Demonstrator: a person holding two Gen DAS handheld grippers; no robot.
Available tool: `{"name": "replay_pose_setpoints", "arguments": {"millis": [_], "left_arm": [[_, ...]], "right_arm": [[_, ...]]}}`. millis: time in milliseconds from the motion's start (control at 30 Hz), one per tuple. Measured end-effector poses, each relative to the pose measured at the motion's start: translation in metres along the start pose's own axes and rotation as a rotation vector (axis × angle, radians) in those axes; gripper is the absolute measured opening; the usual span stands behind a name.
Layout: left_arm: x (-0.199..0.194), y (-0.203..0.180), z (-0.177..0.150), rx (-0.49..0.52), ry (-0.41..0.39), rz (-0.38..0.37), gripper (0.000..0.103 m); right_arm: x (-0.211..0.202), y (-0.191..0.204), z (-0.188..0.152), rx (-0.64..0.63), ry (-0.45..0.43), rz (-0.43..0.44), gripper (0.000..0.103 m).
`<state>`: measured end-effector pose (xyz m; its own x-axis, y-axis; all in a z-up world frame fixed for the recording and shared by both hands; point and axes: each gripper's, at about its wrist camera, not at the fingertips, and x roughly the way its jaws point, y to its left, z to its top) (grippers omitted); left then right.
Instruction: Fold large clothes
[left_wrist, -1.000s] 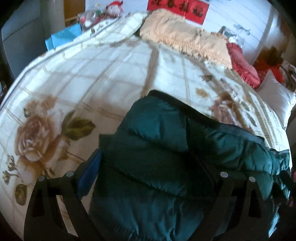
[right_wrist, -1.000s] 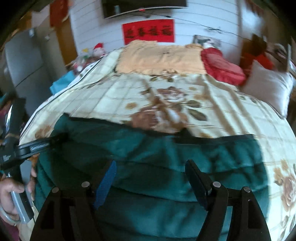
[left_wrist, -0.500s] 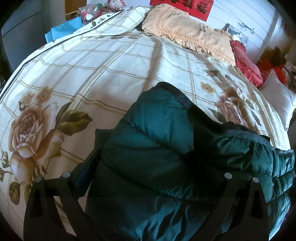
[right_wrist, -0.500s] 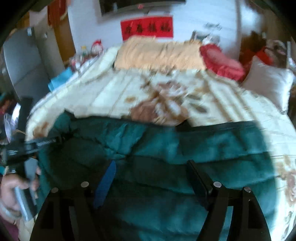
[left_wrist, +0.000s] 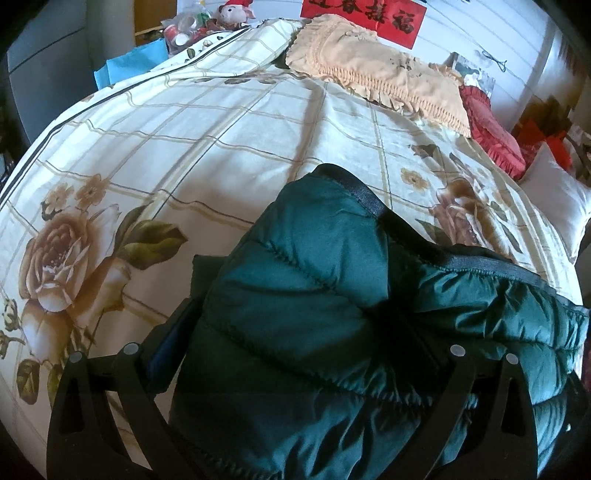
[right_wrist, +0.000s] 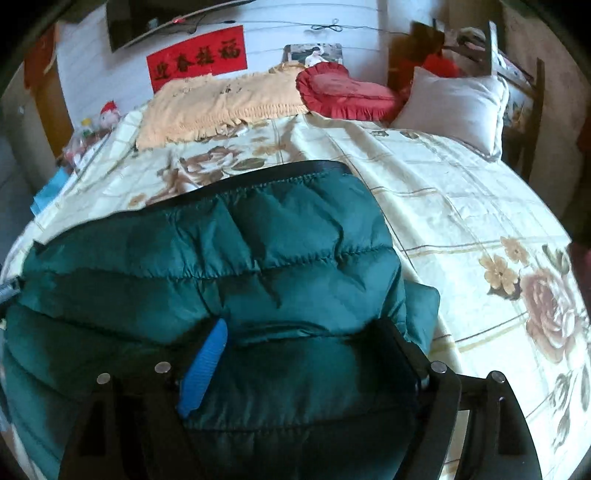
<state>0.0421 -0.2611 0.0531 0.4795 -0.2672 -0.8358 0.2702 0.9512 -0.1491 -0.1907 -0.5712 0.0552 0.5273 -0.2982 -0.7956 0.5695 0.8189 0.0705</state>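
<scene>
At the far left, beside the bed's edge, a blue cloth (left_wrist: 129, 68) lies next to a clutter of small toys, among them a plush doll with a red hat (left_wrist: 236, 8). The bed (left_wrist: 221, 140) is covered by a cream checked quilt printed with large brown roses.

The green puffer jacket (left_wrist: 314, 332) lies on the near part of the bed, folded into a thick bundle with its black-trimmed hem (right_wrist: 258, 177) facing the pillows. The left claw (left_wrist: 295, 354) stands wide apart with the jacket bulging up between its fingers; the padding hides the pads, so I cannot tell whether they press on it. The right claw (right_wrist: 306, 350) is spread too, its blue pad (right_wrist: 203, 369) lying against the jacket's top surface and the other finger at the bundle's right edge, not clamped on any fabric.

Beyond the jacket, at the head of the bed, a peach fringed pillow (right_wrist: 221, 107) lies under a red banner (right_wrist: 197, 62) on the wall. To its right come a red heart-shaped cushion (right_wrist: 343, 92), then a white pillow (right_wrist: 454, 107) propped near the right corner.
</scene>
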Motion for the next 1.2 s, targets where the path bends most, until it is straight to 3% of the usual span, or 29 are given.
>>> {"name": "replay_pose_setpoints", "arguments": {"millis": [133,233,500,867,1200], "left_arm": [[-0.024,0.011,-0.008,0.006,-0.014,-0.036,0.101],[-0.048,0.018,-0.020,0.045,-0.054,-0.038,0.101],[-0.102,0.032,-0.064,0.101,-0.130,-0.032,0.101],[-0.134,0.027,-0.113,0.142,-0.174,-0.042,0.101],[-0.146,0.021,-0.128,0.187,-0.209,-0.037,0.101]], "right_arm": [[-0.033,-0.009,-0.001,0.015,-0.040,0.053,0.080],[-0.064,-0.014,-0.012,0.003,-0.093,0.080,0.090],[-0.103,-0.012,-0.055,0.010,-0.069,0.108,0.091],[-0.121,0.027,-0.084,-0.018,-0.054,0.146,0.091],[-0.125,0.039,-0.092,-0.043,-0.040,0.157,0.091]]}}
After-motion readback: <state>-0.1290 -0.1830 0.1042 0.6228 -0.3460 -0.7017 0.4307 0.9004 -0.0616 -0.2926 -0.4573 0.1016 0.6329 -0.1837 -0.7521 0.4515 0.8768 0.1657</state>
